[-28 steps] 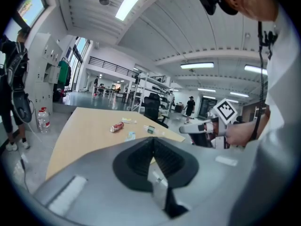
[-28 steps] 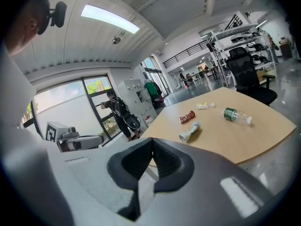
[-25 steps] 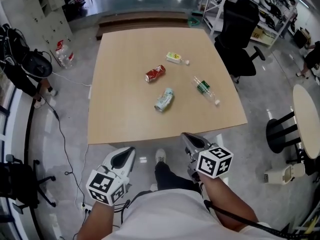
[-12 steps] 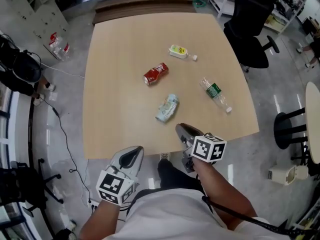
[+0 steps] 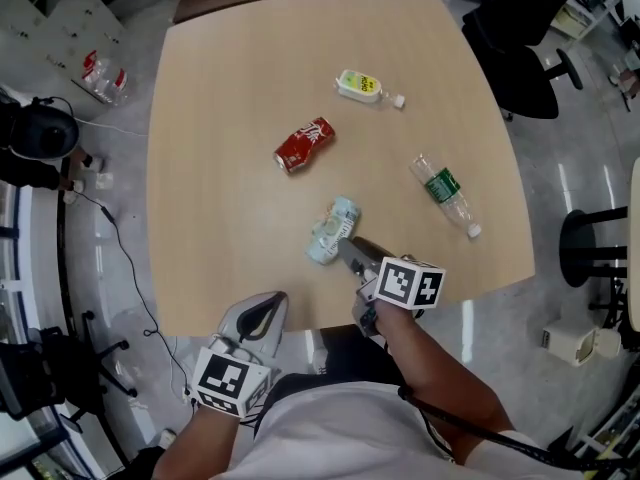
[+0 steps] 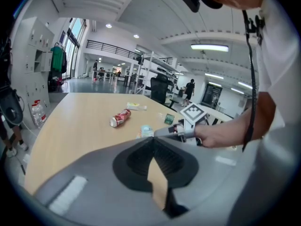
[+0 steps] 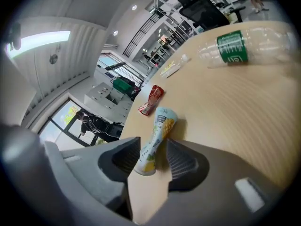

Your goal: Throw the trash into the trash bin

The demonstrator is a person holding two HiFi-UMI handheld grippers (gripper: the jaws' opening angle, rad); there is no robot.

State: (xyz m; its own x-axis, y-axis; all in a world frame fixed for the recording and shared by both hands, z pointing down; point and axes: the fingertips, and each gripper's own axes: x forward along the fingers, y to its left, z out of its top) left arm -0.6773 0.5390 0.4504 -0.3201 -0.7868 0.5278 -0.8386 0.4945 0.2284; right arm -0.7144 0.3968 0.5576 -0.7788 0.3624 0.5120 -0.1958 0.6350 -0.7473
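Note:
Trash lies on a light wooden table [image 5: 220, 188]: a crushed pale-blue can [image 5: 330, 228], a red can [image 5: 303, 144], a small yellow-labelled bottle [image 5: 365, 86] and a clear bottle with a green label [image 5: 445, 193]. My right gripper [image 5: 345, 251] is low over the table, its jaws opening. In the right gripper view the near end of the crushed can [image 7: 157, 135] lies between the jaws of that gripper [image 7: 150, 157], and the pads do not press on it. My left gripper [image 5: 262, 306] hangs at the table's near edge, shut and empty, with its tips [image 6: 153, 140] meeting.
A black office chair [image 5: 520, 28] stands at the table's far right corner. A small white object [image 5: 570, 340] sits on the floor to the right, beside a black stand [image 5: 600, 253]. Cables and bottles [image 5: 100, 73] lie on the floor at the left.
Both grippers have moved forward and down toward the table. The right gripper has rolled, gone from shut to open, and now straddles the near end of the crushed can.

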